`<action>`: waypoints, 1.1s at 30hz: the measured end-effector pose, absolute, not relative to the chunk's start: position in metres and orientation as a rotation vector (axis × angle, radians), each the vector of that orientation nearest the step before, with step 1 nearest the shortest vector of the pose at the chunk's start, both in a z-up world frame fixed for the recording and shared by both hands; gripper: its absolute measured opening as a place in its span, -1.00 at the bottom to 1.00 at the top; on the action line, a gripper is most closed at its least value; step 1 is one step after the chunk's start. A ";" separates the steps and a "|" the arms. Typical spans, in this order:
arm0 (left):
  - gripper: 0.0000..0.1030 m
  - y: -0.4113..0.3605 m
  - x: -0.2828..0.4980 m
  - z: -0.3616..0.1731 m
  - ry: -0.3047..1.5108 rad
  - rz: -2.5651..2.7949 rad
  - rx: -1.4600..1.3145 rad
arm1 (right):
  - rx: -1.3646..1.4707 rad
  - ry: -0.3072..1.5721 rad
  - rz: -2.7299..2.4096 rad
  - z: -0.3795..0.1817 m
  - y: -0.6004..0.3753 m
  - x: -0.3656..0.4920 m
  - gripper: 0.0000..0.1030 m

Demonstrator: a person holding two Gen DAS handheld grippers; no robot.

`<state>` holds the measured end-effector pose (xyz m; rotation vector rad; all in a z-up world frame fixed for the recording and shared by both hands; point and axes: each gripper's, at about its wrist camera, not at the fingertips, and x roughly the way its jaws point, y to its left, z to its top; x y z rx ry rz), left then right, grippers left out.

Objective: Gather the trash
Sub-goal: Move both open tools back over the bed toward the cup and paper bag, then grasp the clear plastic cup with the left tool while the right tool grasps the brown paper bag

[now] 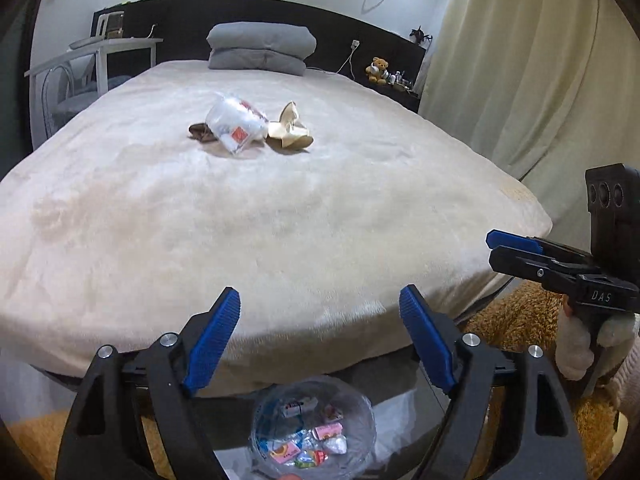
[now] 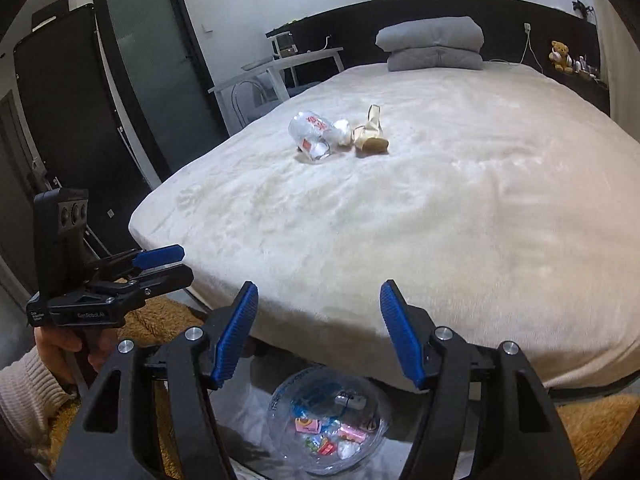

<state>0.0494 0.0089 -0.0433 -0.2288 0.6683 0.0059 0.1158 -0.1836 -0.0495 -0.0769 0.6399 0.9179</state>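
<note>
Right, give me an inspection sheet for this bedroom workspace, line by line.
Surface: bed under a cream fleece cover, bare apart from one cluster of trash past its middle.
Job's things: clear plastic bag, crumpled beige wrapper, small brown piece beside the bag; clear-lined bin on the floor at the bed's foot, already holding wrappers.
Clutter: folded grey pillows, teddy bear on the headboard shelf.
Grippers: left gripper open, empty; right gripper open, empty; both short of the bed.
Cables: white charger cable trailing onto the bed near the pillows.
Surroundings: curtain, white table, dark door.
</note>
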 end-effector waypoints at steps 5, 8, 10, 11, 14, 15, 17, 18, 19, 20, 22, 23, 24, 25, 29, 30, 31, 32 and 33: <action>0.87 0.030 0.075 -0.028 0.629 0.046 -0.187 | -0.108 0.621 0.906 -0.042 -0.167 0.157 0.27; 0.87 0.037 0.097 -0.025 0.629 0.073 -0.104 | -0.074 0.649 0.921 -0.040 -0.156 0.185 0.65; 0.87 0.041 0.112 -0.022 0.608 0.112 -0.016 | -0.068 0.655 0.924 -0.039 -0.148 0.203 0.68; 0.87 0.045 0.120 -0.022 0.606 0.111 0.009 | -0.070 0.651 0.917 -0.040 -0.144 0.211 0.68; 0.87 0.062 0.143 -0.024 0.602 0.102 0.021 | -0.020 0.695 0.900 -0.046 -0.134 0.244 0.68; 0.87 0.067 0.150 -0.026 0.604 0.106 0.021 | 0.005 0.715 0.892 -0.049 -0.130 0.255 0.68; 0.87 0.076 0.167 -0.029 0.601 0.108 0.030 | 0.052 0.743 0.877 -0.051 -0.125 0.272 0.68; 0.87 0.079 0.175 -0.031 0.602 0.121 0.046 | 0.073 0.757 0.878 -0.052 -0.122 0.279 0.68; 0.87 0.079 0.183 -0.032 0.598 0.119 0.072 | 0.082 0.767 0.878 -0.053 -0.119 0.284 0.68; 0.87 0.079 0.189 -0.033 0.591 0.113 0.101 | 0.082 0.768 0.871 -0.053 -0.114 0.289 0.68; 0.87 0.082 0.204 -0.040 0.604 0.121 0.140 | 0.098 0.763 0.869 -0.051 -0.107 0.298 0.68; 0.87 0.085 0.213 -0.043 0.615 0.119 0.146 | 0.108 0.764 0.873 -0.050 -0.102 0.304 0.68; 0.87 0.086 0.220 -0.047 0.618 0.121 0.162 | 0.114 0.761 0.868 -0.049 -0.098 0.309 0.68; 0.87 0.085 0.226 -0.050 0.620 0.126 0.182 | 0.118 0.757 0.861 -0.049 -0.094 0.315 0.68; 0.87 0.091 0.251 -0.061 0.664 0.092 0.195 | 0.098 0.759 0.842 -0.049 -0.072 0.336 0.68; 0.87 0.094 0.256 -0.062 0.666 0.097 0.190 | 0.099 0.764 0.838 -0.051 -0.067 0.341 0.68; 0.87 0.098 0.260 -0.062 0.668 0.101 0.181 | 0.102 0.770 0.834 -0.051 -0.062 0.346 0.68; 0.87 0.100 0.263 -0.061 0.662 0.101 0.171 | 0.105 0.775 0.834 -0.053 -0.058 0.352 0.68; 0.87 0.102 0.265 -0.060 0.651 0.103 0.166 | 0.109 0.778 0.835 -0.053 -0.054 0.357 0.68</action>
